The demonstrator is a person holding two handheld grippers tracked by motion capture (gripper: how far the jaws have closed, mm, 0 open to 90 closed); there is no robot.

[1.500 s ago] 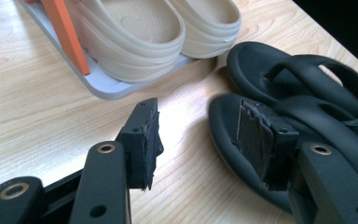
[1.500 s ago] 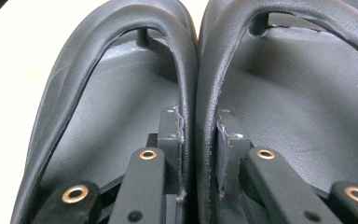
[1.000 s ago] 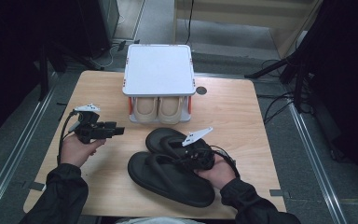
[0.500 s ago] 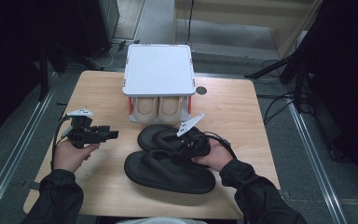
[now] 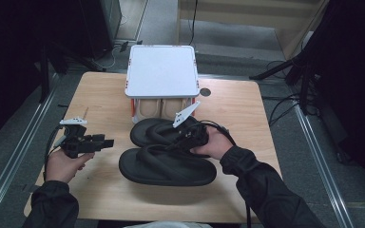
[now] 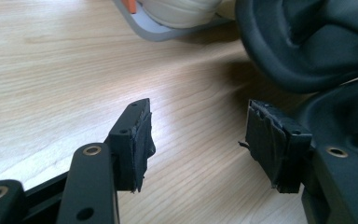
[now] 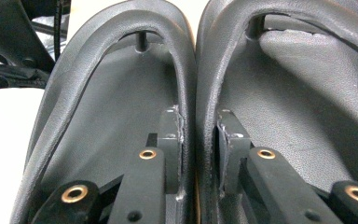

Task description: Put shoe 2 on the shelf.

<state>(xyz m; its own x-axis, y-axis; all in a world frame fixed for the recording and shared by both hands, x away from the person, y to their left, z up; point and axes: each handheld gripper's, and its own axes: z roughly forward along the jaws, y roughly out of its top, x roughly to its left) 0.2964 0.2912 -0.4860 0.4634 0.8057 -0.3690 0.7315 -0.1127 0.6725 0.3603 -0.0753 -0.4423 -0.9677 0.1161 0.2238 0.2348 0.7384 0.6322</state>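
Pinching the inner edges of two black sandals (image 5: 167,153) together, the right tool (image 5: 186,137) holds the pair at the middle of the pale wooden surface (image 5: 247,114). The left tool (image 5: 105,142) hovers left of them, its jaws wide with nothing between, having just been opening. At the far edge stands a white box (image 5: 161,71) with cream shoes (image 5: 162,107) beneath it. Around the surface lie grey floor, metal rails (image 5: 14,161) and cables (image 5: 285,102), with dark equipment behind.
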